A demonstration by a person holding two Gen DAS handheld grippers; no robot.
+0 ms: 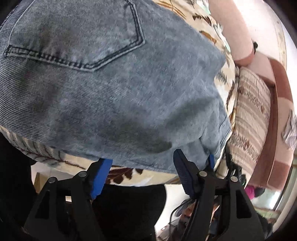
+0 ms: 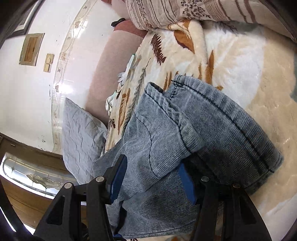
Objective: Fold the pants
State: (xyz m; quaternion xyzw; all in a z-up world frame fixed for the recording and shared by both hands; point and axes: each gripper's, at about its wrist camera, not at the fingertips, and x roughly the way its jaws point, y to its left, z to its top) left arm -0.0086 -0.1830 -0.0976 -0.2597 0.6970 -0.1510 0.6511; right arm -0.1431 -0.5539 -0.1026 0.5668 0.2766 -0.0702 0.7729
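Grey-blue jeans (image 1: pixel 111 83) lie on a leaf-patterned fleece blanket (image 1: pixel 206 26), a back pocket (image 1: pixel 83 37) facing up. My left gripper (image 1: pixel 142 157) stands open at the jeans' near edge. The denim hem drapes loosely between its blue pads (image 1: pixel 101 176) and neither pad presses on it. In the right wrist view the leg ends (image 2: pixel 185 115) lie folded back over the jeans, hems (image 2: pixel 187 87) pointing away. My right gripper (image 2: pixel 153 161) is open with a loose fold of denim lying between its fingers. The inner faces of both blue pads (image 2: pixel 188 185) show.
A striped pillow (image 1: pixel 250 115) lies beside the jeans and appears again along the top (image 2: pixel 176 13) of the right view. A grey quilted pillow (image 2: pixel 79 133) leans at the bed's edge by a pink padded headboard (image 2: pixel 111 61). Bare blanket (image 2: pixel 241 61) spreads beyond the hems.
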